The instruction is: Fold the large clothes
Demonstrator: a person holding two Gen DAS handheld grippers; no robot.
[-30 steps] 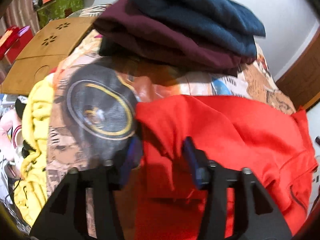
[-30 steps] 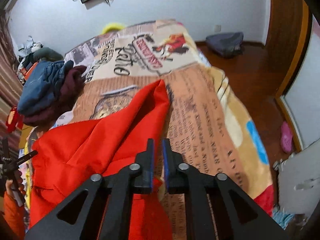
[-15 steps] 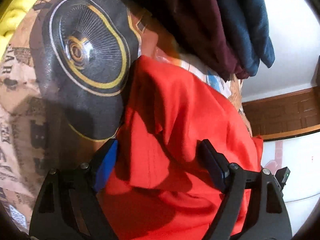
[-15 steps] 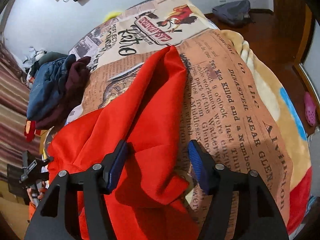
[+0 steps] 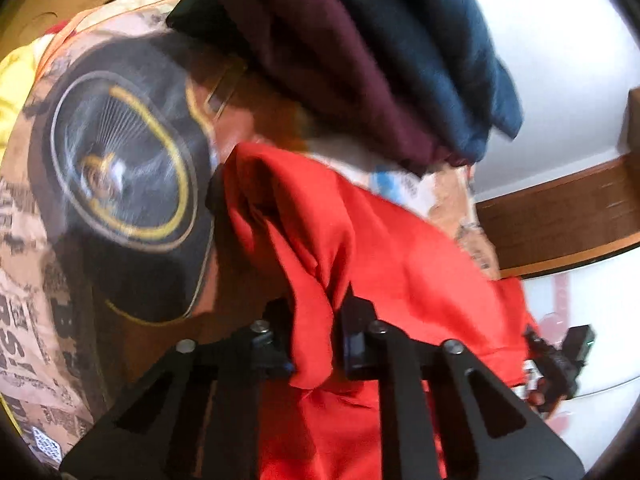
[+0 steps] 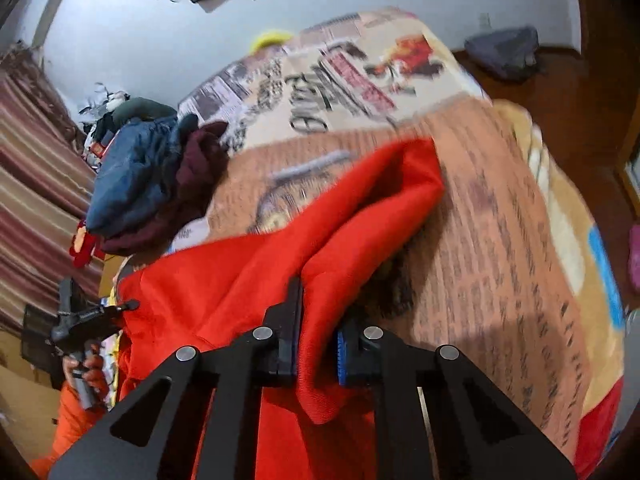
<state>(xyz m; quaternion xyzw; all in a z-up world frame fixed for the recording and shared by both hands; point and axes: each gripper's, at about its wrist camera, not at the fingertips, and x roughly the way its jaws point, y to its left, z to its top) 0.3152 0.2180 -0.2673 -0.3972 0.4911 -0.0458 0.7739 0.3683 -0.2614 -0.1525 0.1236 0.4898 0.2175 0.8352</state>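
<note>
A large red garment (image 5: 400, 280) lies on a bed covered with a newspaper-print blanket (image 5: 36, 264). My left gripper (image 5: 314, 340) is shut on a fold of the red garment near its left edge, and the cloth bunches up between the jaws. In the right wrist view my right gripper (image 6: 316, 340) is shut on another fold of the red garment (image 6: 360, 224) at its right side, lifting it a little off the blanket (image 6: 500, 240). The other hand-held gripper shows at each view's edge (image 6: 80, 320).
A stack of folded clothes, maroon (image 5: 320, 60) under dark blue (image 5: 432, 48), sits on the bed just beyond the red garment; it also shows in the right wrist view (image 6: 140, 184). A yellow cloth (image 5: 12, 92) lies at the bed's left edge. Wooden floor (image 6: 560, 92) lies right of the bed.
Both grippers were open around the red cloth half a second ago and have now closed on it. The cloth is pinched and raised at both sides.
</note>
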